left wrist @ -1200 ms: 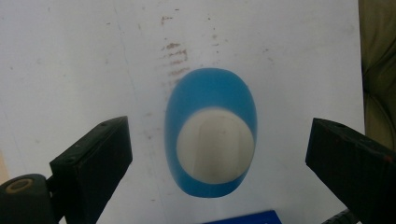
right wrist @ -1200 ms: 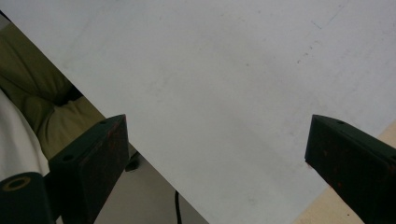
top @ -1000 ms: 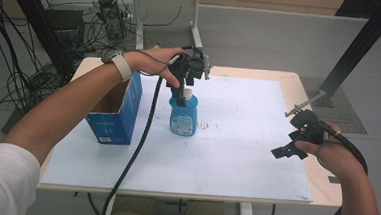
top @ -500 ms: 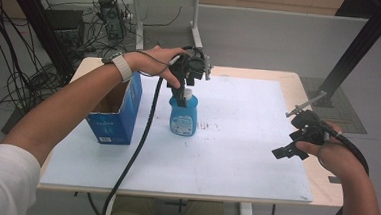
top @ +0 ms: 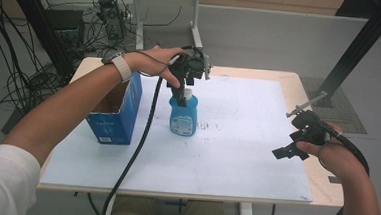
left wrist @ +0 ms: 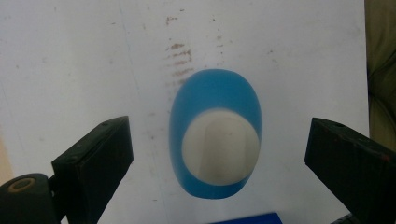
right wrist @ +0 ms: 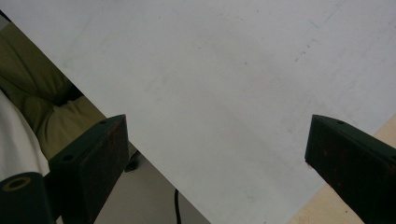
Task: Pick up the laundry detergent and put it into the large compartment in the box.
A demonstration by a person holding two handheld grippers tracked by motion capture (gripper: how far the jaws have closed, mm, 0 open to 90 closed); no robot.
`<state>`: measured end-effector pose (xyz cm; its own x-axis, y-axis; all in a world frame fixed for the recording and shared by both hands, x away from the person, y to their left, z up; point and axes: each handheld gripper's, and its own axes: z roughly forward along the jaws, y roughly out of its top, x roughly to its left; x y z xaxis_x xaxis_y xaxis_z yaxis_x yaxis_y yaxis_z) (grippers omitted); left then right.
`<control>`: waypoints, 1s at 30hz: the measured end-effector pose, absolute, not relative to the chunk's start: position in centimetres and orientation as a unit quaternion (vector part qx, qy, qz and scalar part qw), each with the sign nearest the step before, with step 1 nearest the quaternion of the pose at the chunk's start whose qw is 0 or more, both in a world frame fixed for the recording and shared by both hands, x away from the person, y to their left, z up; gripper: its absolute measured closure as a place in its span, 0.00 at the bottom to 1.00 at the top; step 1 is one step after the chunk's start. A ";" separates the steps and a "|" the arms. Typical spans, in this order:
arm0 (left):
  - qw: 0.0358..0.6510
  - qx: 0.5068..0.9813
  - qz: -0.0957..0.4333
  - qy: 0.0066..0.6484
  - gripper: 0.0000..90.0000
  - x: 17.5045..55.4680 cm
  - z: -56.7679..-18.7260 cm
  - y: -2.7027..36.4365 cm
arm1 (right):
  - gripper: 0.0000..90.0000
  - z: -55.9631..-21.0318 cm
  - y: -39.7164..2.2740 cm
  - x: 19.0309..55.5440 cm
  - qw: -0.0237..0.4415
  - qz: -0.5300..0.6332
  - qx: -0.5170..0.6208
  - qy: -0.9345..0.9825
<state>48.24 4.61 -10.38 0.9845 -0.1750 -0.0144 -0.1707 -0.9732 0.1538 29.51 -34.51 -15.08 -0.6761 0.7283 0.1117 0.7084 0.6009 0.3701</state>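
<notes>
A blue bottle point(top: 183, 117) with a white cap point(top: 187, 93) stands upright on the white sheet point(top: 236, 140), just right of a blue cardboard box point(top: 113, 117). My left gripper point(top: 180, 89) hangs straight over the cap, pointing down. In the left gripper view the bottle point(left wrist: 215, 98) and its cap point(left wrist: 220, 147) sit between the wide-apart jaws, and the left gripper point(left wrist: 219, 156) is open and not touching it. My right gripper point(top: 288, 149) is held low at the sheet's right edge. The right gripper point(right wrist: 215, 154) stands open above bare sheet with nothing between its jaws.
The box's open top faces up, and its near corner point(left wrist: 247, 218) peeks in at the bottom of the left gripper view. A black cable point(top: 136, 149) trails from the left gripper across the sheet. Brown smudges point(left wrist: 180, 58) mark the sheet beyond the bottle. The wooden tabletop point(top: 324, 186) borders the sheet.
</notes>
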 end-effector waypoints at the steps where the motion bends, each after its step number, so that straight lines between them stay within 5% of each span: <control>1: 0.077 0.993 -0.014 -0.087 0.09 48.3 -10.4 4.6 | 0.07 -15.1 -34.5 29.5 0.025 0.196 0.402 0.894; 30: 0.076 0.994 -0.014 -0.082 0.09 48.5 -10.6 4.6 | 0.07 -15.2 -34.7 29.6 0.025 0.196 0.402 0.894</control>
<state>48.46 4.55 -10.56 0.9861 -0.1654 -0.0153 -0.1612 -0.9750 0.1532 29.58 -34.66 -15.22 -0.6750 0.7291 0.1136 0.7097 0.5994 0.3701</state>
